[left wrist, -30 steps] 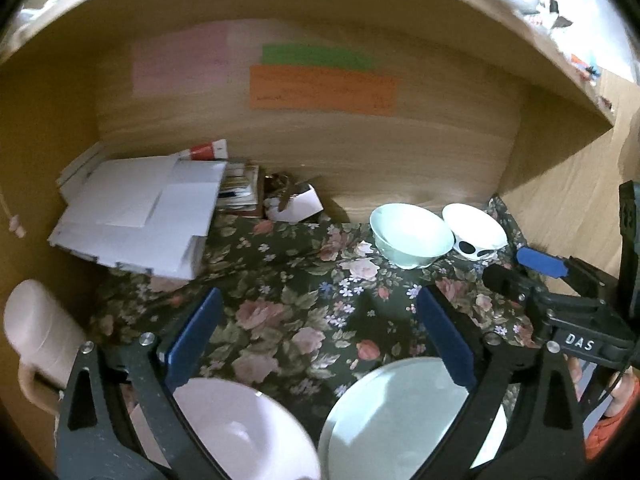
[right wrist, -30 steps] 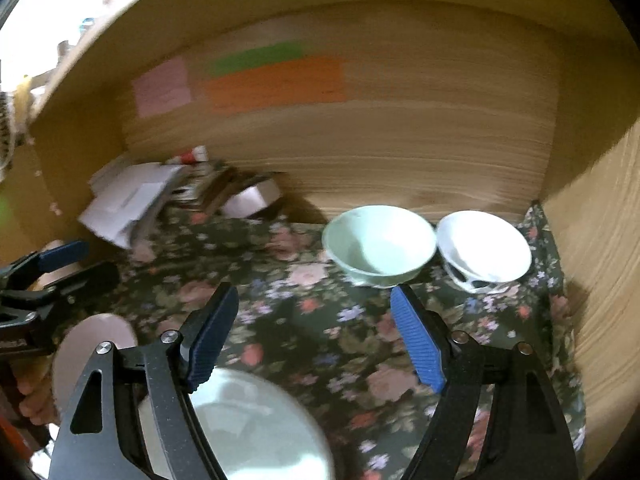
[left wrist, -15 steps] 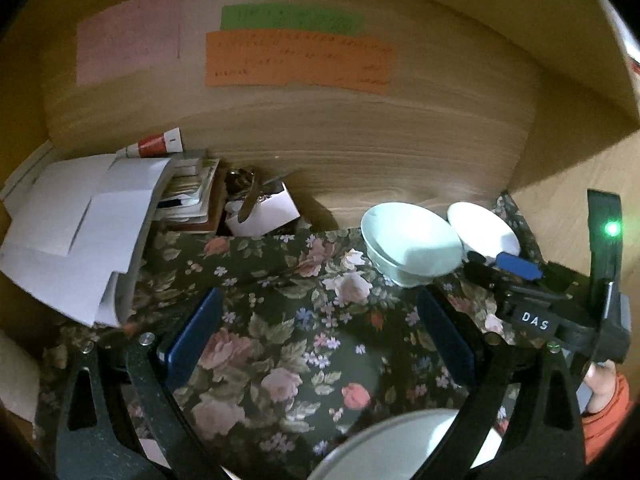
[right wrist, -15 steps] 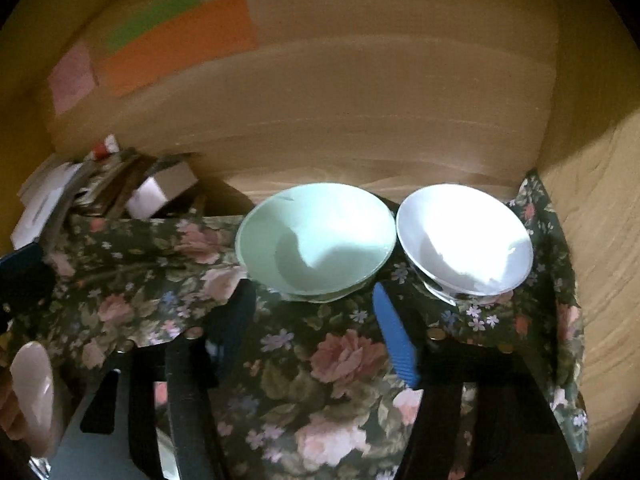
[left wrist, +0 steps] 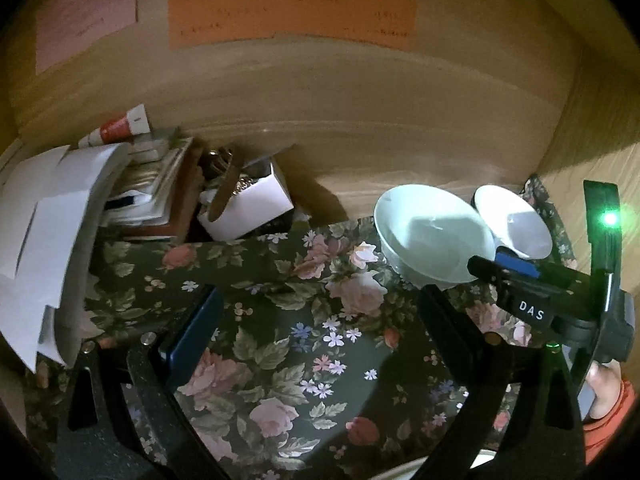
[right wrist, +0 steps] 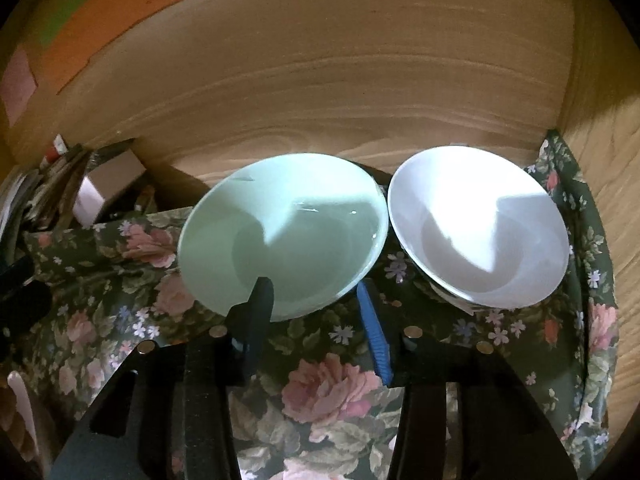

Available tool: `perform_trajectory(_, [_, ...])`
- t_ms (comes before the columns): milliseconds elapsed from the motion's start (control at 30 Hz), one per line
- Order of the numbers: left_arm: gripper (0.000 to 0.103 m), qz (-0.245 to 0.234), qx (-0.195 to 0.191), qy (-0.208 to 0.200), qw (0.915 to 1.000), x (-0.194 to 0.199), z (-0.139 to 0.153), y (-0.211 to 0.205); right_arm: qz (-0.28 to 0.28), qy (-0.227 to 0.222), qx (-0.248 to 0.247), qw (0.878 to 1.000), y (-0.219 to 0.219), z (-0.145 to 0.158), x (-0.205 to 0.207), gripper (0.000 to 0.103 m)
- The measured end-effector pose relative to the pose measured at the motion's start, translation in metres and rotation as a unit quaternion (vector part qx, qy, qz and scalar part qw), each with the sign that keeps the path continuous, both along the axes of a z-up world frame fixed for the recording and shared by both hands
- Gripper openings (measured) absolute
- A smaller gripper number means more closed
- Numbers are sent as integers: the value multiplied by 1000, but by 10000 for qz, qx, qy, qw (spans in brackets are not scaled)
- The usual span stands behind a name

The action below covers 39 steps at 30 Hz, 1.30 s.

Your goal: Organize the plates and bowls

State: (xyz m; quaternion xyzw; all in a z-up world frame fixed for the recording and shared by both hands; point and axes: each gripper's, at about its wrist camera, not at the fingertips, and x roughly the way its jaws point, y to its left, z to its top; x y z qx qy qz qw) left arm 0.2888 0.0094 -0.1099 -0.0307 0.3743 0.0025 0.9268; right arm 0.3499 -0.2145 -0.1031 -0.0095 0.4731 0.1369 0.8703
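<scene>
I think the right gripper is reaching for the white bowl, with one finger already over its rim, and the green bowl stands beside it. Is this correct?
Not quite: the bowls are swapped. In the right wrist view, the right gripper is at the green bowl, one finger over its near rim and the other outside. The white bowl stands beside it, to the right, on the floral cloth.

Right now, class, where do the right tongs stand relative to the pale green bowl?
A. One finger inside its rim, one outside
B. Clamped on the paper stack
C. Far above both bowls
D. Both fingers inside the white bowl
A: the right tongs straddle the near rim of the pale green bowl, dark finger inside, blue finger outside.
</scene>
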Motion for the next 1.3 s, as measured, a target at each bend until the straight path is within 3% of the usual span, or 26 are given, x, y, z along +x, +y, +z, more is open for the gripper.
perform_trajectory(300, [99, 27, 86, 123, 9999, 11, -11, -2, -174, 253, 320, 9990, -5, -13, 14, 40])
perform_trajectory(800, [99, 10, 174, 205, 9996, 17, -15, -2, 257, 366, 170, 9989, 8, -24, 23, 33])
perform_trajectory(1033, [82, 17, 41, 550, 9985, 26, -25, 1, 636, 398, 205, 9970, 14, -16, 1, 32])
perform_trajectory(1300, [80, 86, 38, 626, 9980, 24, -29, 3, 943, 538, 557, 9925, 18, -6, -20, 31])
